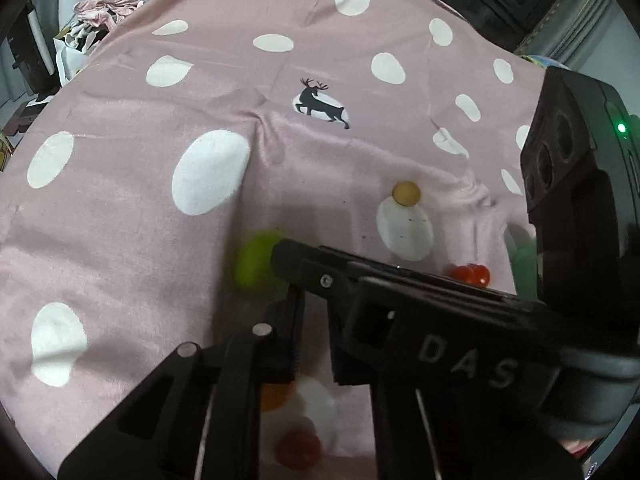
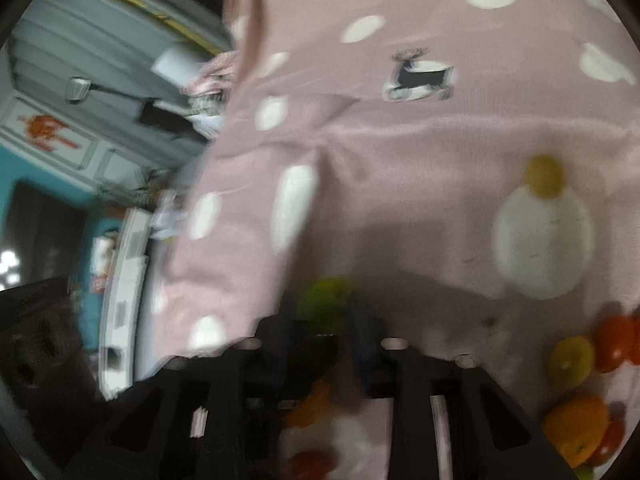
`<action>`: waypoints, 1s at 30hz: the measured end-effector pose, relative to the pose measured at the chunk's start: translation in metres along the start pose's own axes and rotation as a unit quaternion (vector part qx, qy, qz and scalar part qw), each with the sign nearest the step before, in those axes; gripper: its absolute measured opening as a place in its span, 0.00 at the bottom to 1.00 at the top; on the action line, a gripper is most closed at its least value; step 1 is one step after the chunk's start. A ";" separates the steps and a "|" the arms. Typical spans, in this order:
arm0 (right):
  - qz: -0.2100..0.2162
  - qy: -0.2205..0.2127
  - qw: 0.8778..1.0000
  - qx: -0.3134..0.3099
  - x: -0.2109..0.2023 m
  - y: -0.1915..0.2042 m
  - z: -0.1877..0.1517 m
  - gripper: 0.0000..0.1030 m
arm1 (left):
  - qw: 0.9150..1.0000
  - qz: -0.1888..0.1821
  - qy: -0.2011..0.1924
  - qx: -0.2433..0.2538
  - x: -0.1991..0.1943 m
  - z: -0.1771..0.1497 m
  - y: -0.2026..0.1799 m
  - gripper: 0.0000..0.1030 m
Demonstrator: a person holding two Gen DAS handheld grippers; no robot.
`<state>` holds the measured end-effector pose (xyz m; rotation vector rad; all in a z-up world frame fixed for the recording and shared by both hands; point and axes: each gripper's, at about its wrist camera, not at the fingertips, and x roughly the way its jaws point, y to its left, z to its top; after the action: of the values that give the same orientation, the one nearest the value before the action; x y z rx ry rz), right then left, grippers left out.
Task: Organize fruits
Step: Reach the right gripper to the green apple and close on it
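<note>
The right hand-held gripper (image 2: 324, 316) is clenched on a green fruit (image 2: 326, 304), its two fingers flanking it, presumably to carry it toward the fruit cluster (image 2: 580, 400) to its right. The fruit sits on the pink spotted cloth (image 2: 400, 152), below the deer print (image 2: 420, 76). The left hand-held gripper (image 1: 312, 320) is closed on nothing (likely just waiting).

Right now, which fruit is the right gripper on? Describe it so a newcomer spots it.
Start from the pink cloth with white spots and a deer print. At its near edge, the right gripper is shut on a lime-green fruit. It sits alone in the fingers; the small tan ball and orange-red fruits lie loose.
</note>
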<state>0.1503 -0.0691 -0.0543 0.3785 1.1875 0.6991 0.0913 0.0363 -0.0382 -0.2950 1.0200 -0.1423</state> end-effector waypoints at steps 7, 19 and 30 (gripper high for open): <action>-0.025 -0.008 0.999 0.018 -0.012 -0.012 0.001 0.25 | 1.000 0.008 0.002 -0.016 0.000 -0.003 0.005 0.12; -0.017 -0.005 0.999 0.049 0.001 -0.021 0.002 0.41 | 0.998 0.007 0.027 -0.048 0.013 0.002 0.021 0.35; 0.007 0.017 0.998 0.052 0.023 -0.022 -0.003 0.39 | 0.999 0.010 0.039 -0.025 0.030 0.002 0.014 0.25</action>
<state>0.1587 -0.0697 -0.0849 0.4643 1.2576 0.6599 0.1085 0.0423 -0.0664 -0.3258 1.1052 -0.1112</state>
